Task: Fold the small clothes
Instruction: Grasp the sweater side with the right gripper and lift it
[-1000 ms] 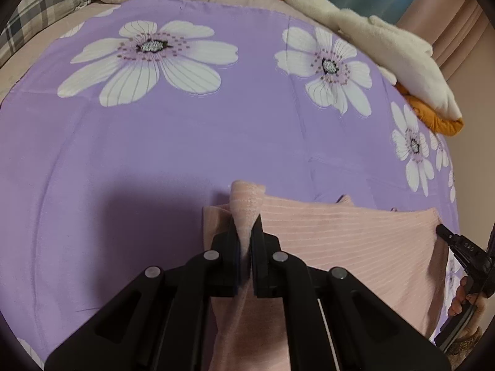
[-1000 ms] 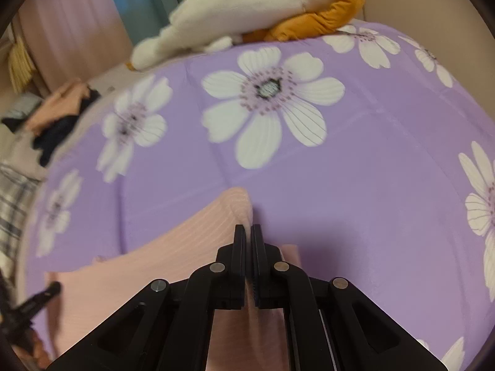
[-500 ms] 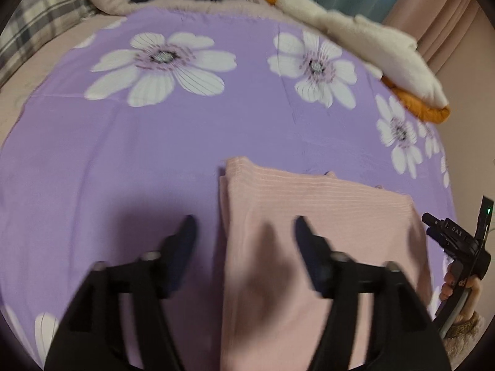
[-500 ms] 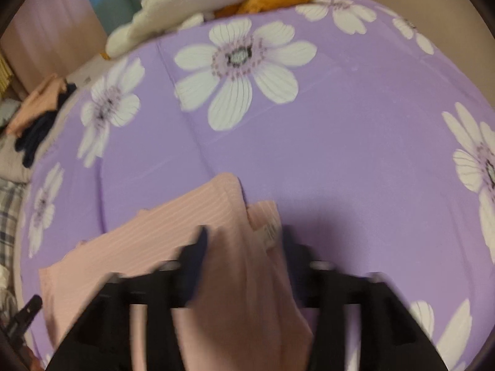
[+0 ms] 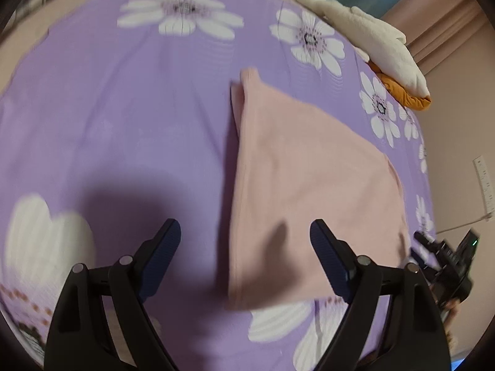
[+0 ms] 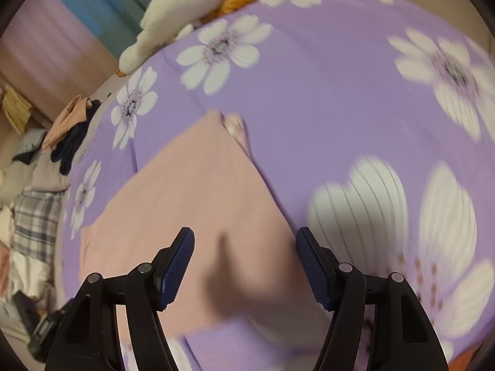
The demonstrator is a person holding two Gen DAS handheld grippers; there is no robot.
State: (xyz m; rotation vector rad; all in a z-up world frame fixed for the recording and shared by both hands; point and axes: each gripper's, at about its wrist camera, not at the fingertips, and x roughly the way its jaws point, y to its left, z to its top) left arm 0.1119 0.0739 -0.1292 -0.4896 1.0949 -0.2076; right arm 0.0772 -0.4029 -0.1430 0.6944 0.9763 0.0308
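The pink garment [image 5: 309, 185] lies folded flat on the purple flowered bedspread [image 5: 123, 108], with one narrow corner sticking out at its far end. A second ago both my tongs were pinched shut on its cloth; now I have let go and drawn back, and the cloth lies lower and flatter than before. My left tongs [image 5: 244, 238] are spreading wide, above the garment's near left edge with nothing between the pads. My right tongs [image 6: 244, 247] are opening too, above its near right part, gripping nothing. A white and orange plush toy [image 5: 371, 37] lies at the far edge of the bed, and a heap of other clothes [image 6: 71, 133] sits well apart. Nothing blocks the garment.
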